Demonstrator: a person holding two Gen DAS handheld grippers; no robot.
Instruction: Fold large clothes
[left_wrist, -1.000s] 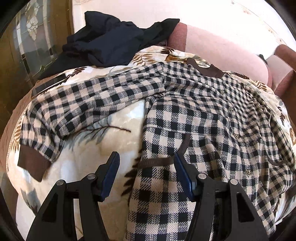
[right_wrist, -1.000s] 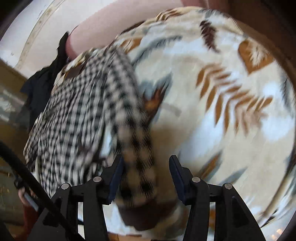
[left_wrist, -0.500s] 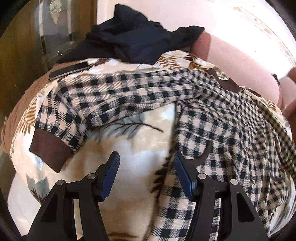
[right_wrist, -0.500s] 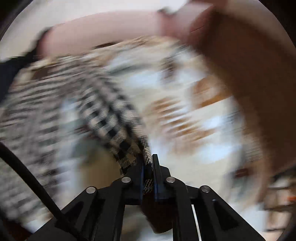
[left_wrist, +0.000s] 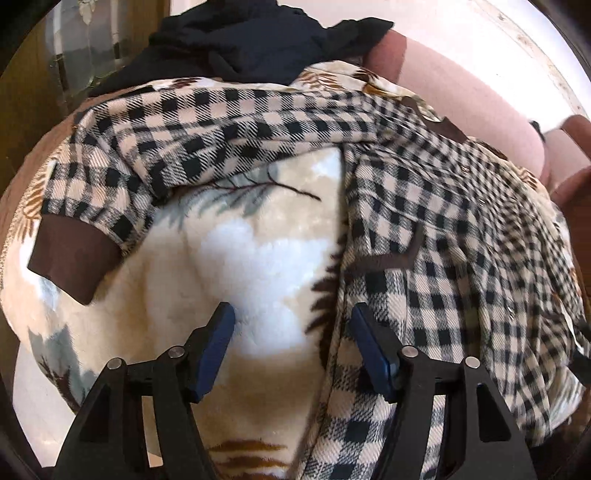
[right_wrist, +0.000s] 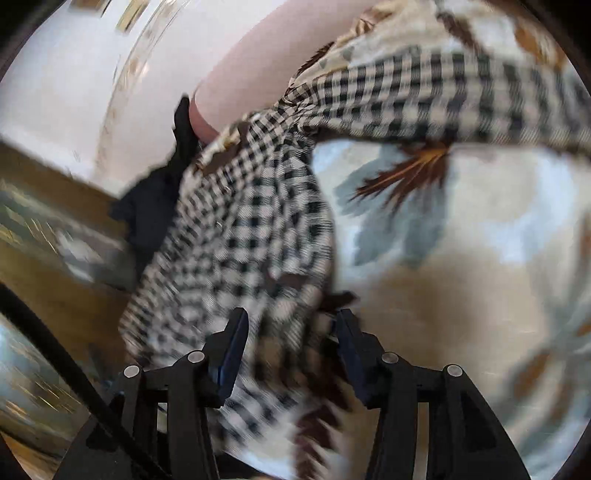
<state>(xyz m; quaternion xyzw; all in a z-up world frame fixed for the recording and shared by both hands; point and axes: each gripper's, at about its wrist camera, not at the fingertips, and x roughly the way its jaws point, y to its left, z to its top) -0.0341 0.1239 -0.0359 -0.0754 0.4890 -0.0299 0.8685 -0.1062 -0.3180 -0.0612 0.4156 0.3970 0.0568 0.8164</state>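
Shirt flat on blanket, sleeve crosswise; both tongs apart, empty, just widened.

Leaf-print fleece blanket covered whole surface: cream ground, grey-blue and brown fern fronds. Dark navy garments lay heaped at far edge, against pink bolster. White wall stood behind. Wooden panel with patterned glass stood at far left. Right wrist view was blurred; black cable, possibly, crossed lower left.
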